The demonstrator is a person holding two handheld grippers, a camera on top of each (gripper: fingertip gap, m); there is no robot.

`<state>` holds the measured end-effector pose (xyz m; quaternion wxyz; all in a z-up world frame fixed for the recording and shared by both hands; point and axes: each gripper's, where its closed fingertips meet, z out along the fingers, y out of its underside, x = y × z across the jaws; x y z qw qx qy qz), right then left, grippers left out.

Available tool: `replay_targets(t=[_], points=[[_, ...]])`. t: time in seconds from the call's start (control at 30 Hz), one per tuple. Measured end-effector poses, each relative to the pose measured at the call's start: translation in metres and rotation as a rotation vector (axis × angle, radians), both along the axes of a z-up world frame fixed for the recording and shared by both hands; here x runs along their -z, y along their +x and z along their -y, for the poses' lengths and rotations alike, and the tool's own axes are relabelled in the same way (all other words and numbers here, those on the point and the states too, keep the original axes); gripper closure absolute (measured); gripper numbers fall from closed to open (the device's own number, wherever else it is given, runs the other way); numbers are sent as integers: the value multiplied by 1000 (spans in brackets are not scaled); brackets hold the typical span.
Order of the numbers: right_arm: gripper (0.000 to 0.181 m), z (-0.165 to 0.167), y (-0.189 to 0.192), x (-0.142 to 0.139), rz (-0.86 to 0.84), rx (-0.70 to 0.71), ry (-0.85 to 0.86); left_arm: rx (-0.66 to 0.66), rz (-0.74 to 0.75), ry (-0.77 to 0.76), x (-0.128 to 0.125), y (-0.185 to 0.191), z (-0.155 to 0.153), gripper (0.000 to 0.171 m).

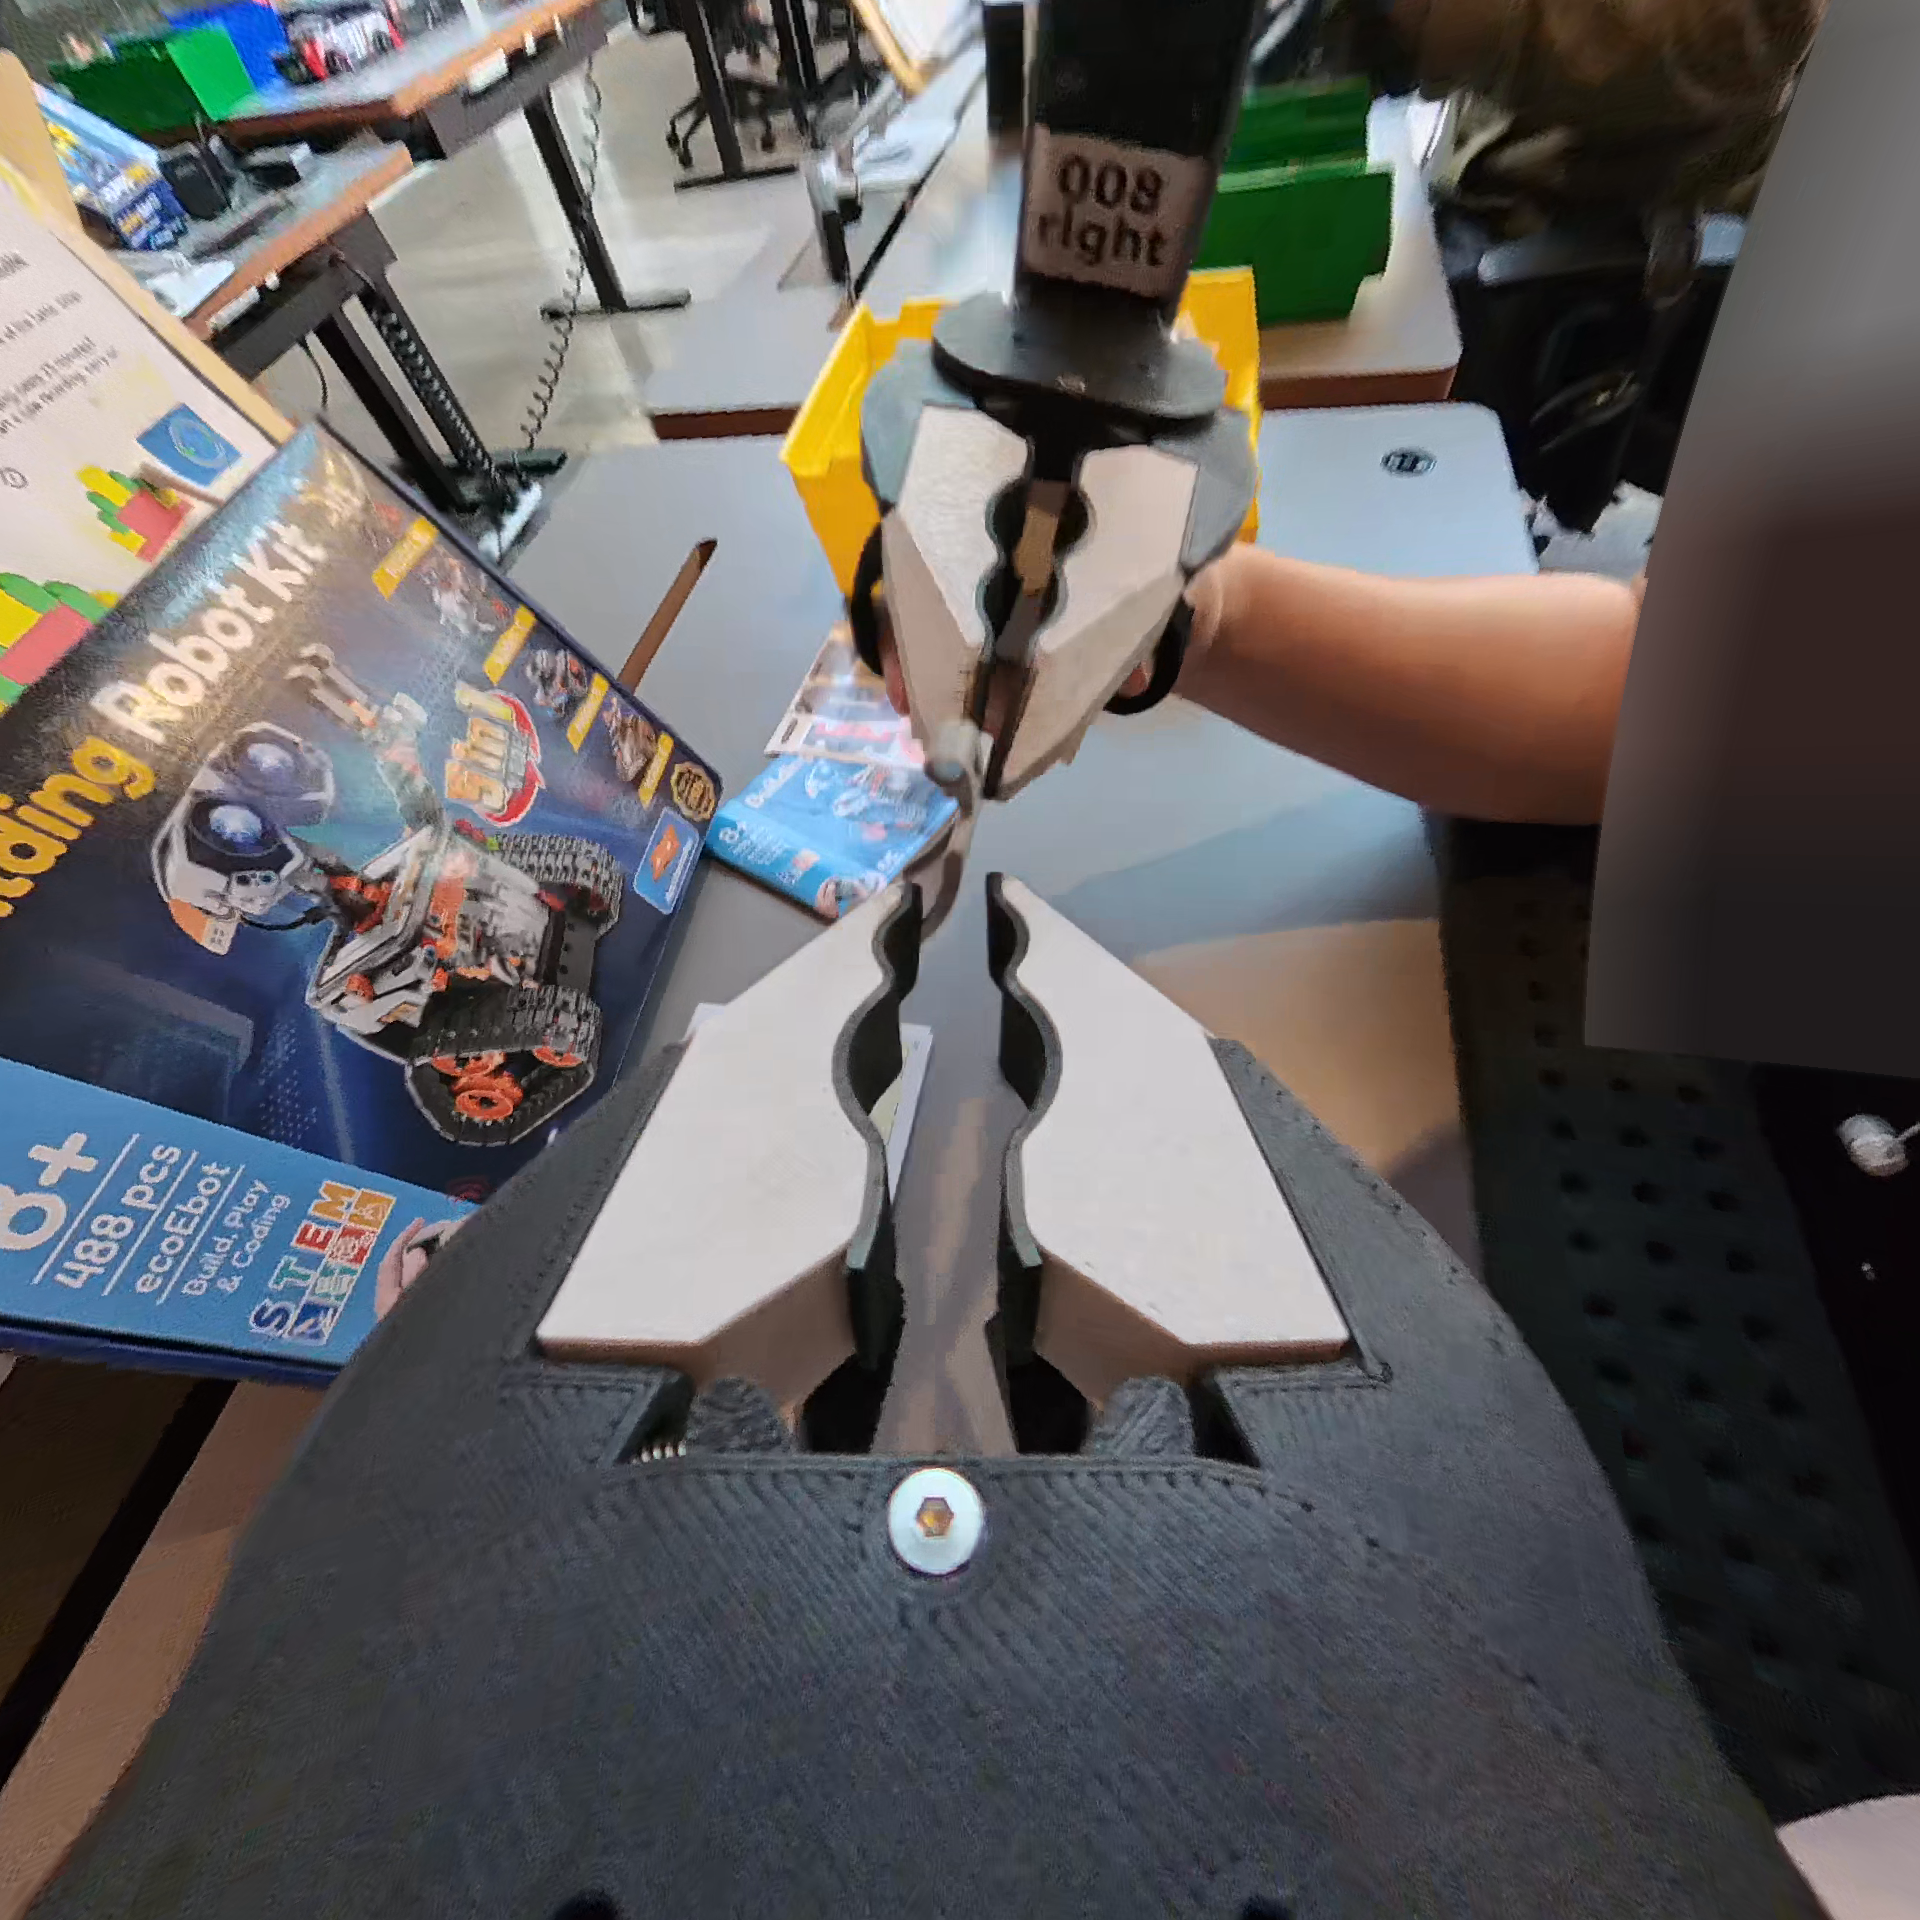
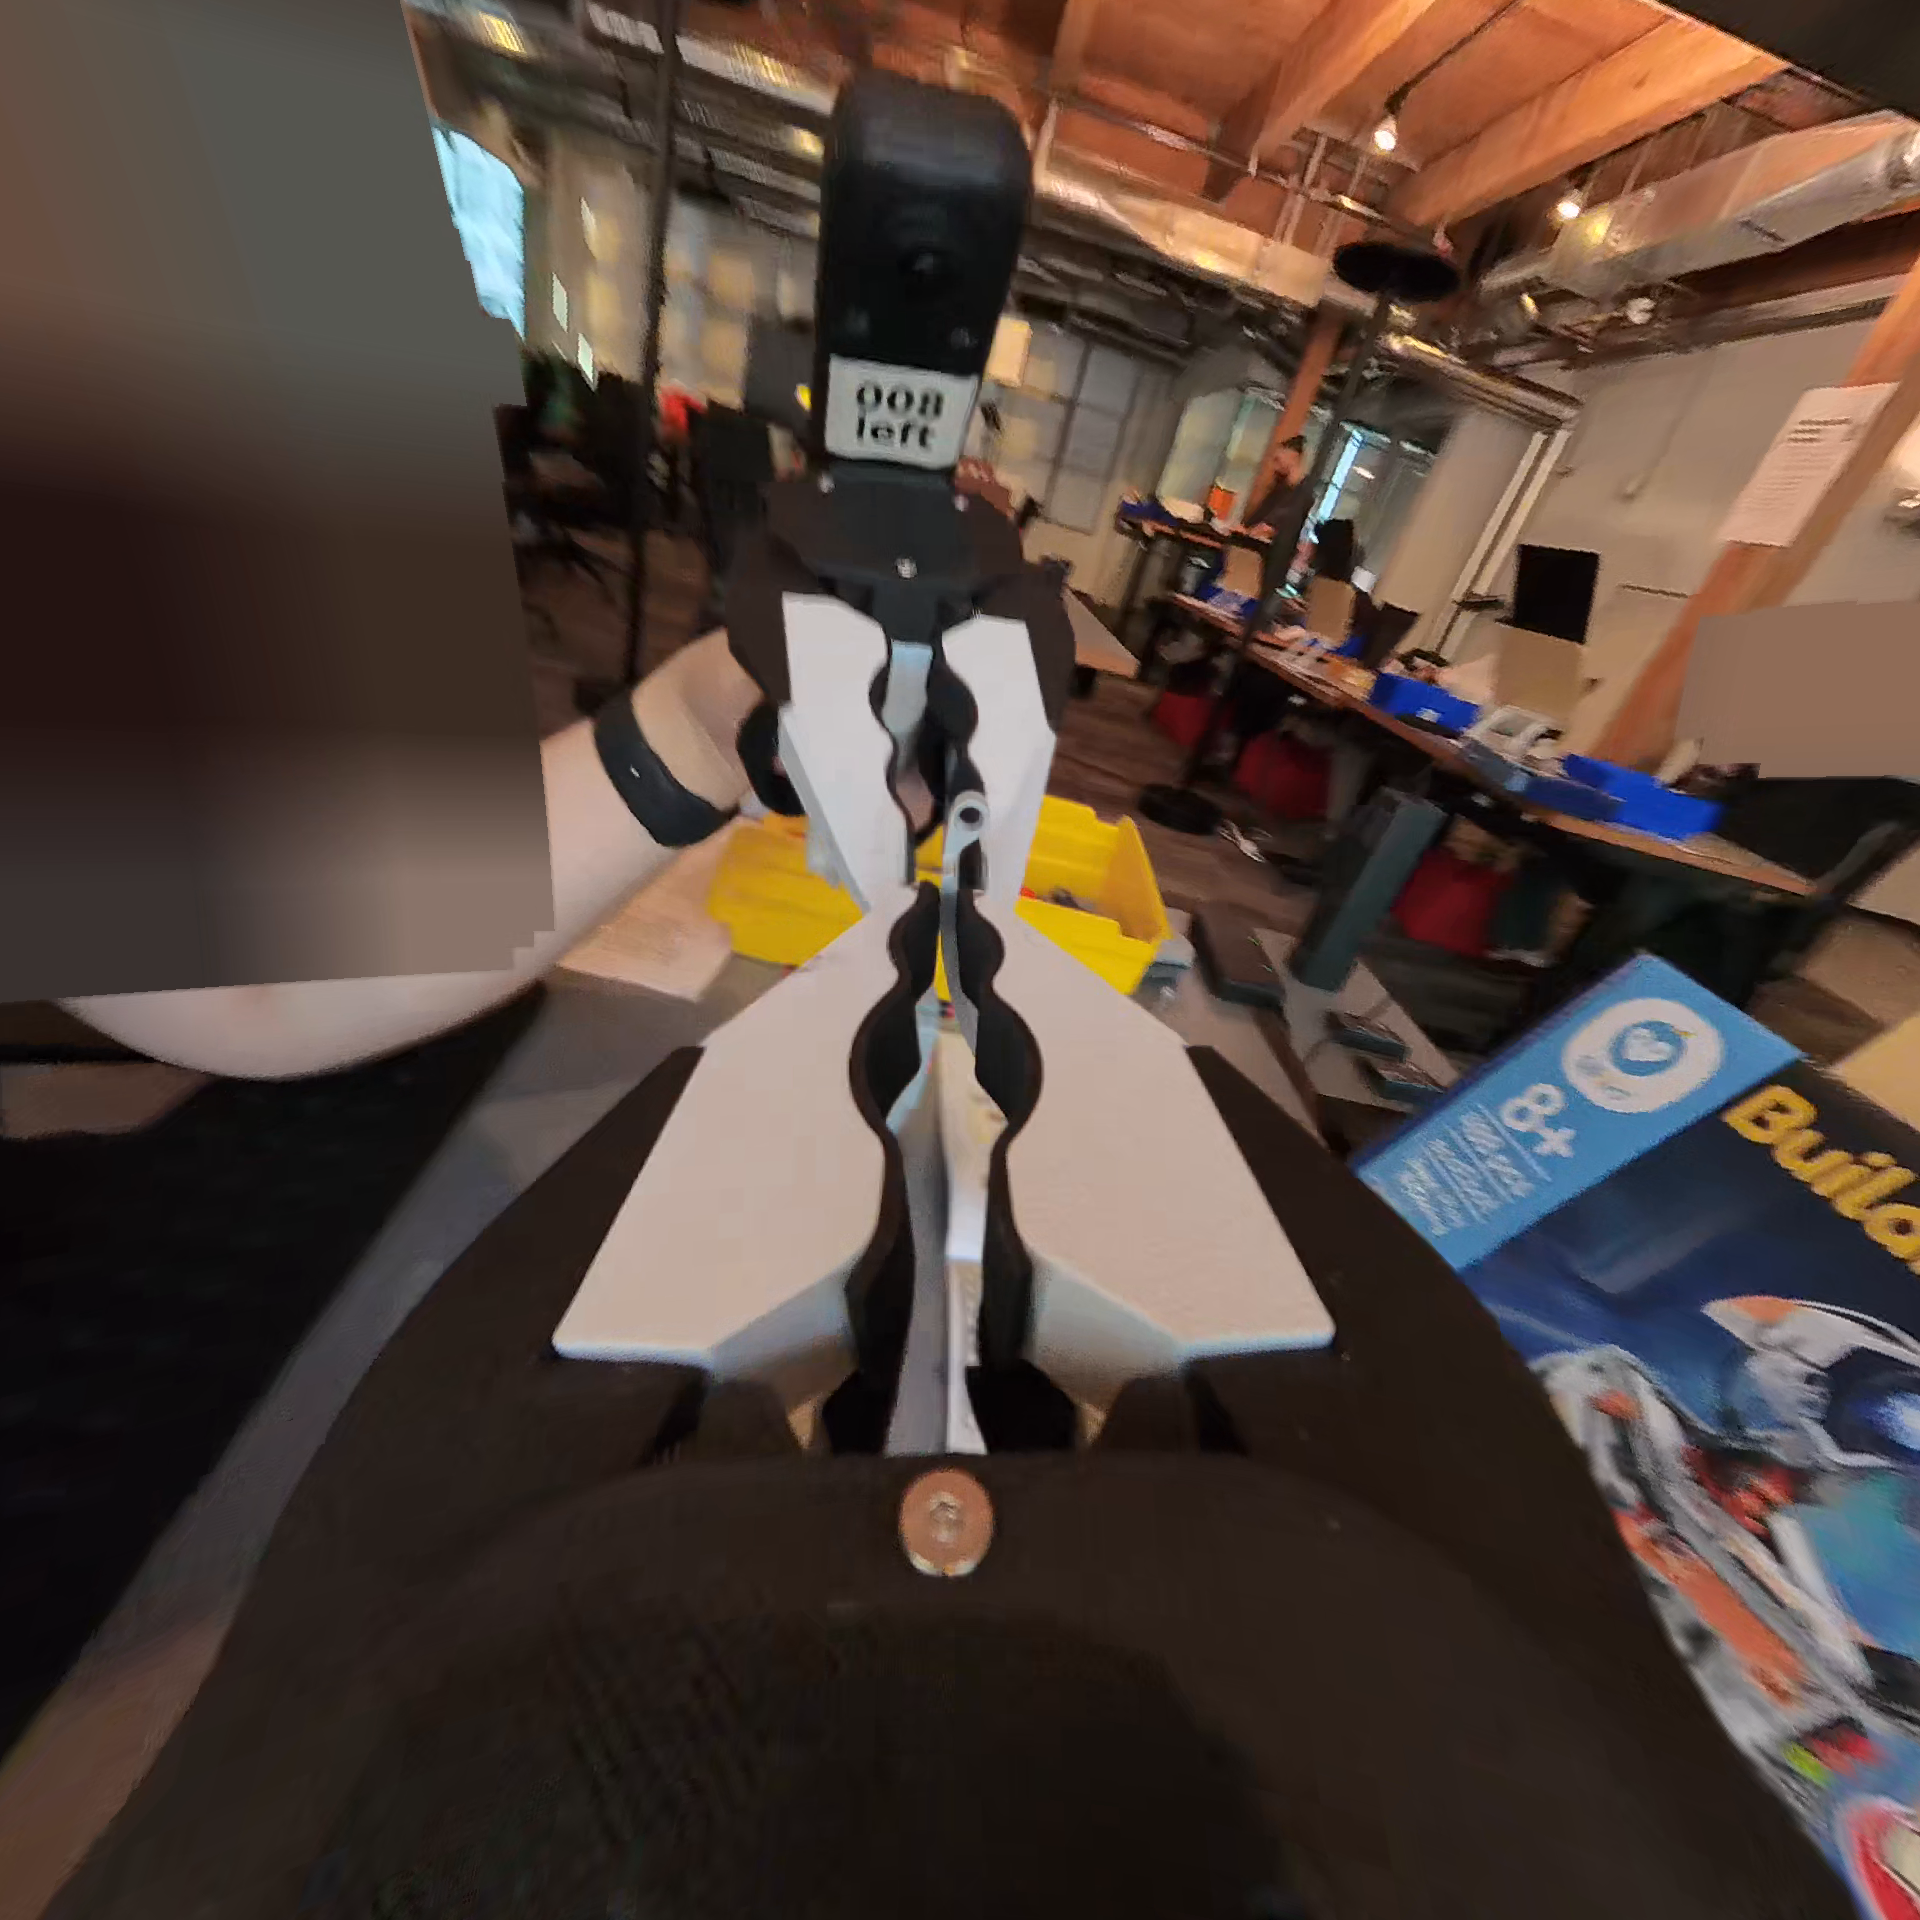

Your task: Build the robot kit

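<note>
My two grippers face each other tip to tip above a grey table (image 1: 1351,852). My right gripper (image 2: 943,904) is shut on a thin grey bent part (image 2: 958,966) with a round end (image 2: 967,816) that sticks out past its tips. In the left wrist view the right gripper (image 1: 987,774) hangs from above with the part (image 1: 961,821) pointing down. My left gripper (image 1: 956,891) is open, and the part's lower end reaches just between its fingertips, close to the left one. The left gripper also shows in the right wrist view (image 2: 925,868).
A large blue robot kit box (image 1: 343,852) leans at the left, and it also shows in the right wrist view (image 2: 1714,1299). A yellow bin (image 1: 831,457) stands behind the right gripper. A blue booklet (image 1: 831,831) lies on the table. A person's forearm (image 1: 1403,675) reaches in from the right. The grippers are tip to tip, or close to it.
</note>
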<state>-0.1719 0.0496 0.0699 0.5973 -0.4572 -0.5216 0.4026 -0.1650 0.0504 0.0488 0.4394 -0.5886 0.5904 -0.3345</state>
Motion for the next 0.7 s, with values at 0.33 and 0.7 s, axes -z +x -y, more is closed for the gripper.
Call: replay_targets(t=[0.33,0.7], points=[[180,8,-5,-10,45,63,67,60,252,-52,-39,-9,10,161],[181,-23,18,-41,-342,-139,-652,27,309,-215,-42,-11,-2,163]])
